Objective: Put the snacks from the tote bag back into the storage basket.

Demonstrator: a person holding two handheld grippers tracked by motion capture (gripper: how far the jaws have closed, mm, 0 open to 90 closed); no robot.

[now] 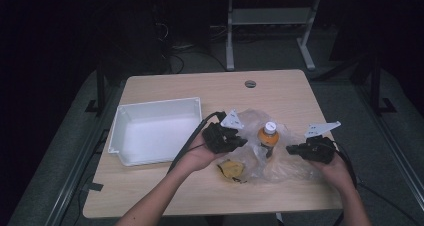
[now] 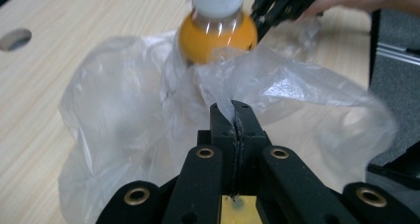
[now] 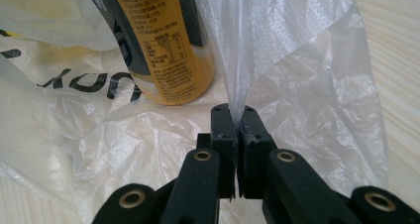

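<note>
Upright orange-juice bottle with white cap inside crinkled clear plastic bag; bag edges pinched by left tool and right tool; white rectangular plastic tray alongside on counter.

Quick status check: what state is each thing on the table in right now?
Left gripper: shut on the plastic bag.
Right gripper: shut on the plastic bag.
Orange drink bottle: upright inside the bag, white cap on.
White tray: empty.
Yellow packet: lying by the bag.

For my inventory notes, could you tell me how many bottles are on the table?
1: an orange drink bottle with a white cap stands upright in the clear plastic bag, between the two grippers. The crumpled bag could hide something small.
</note>
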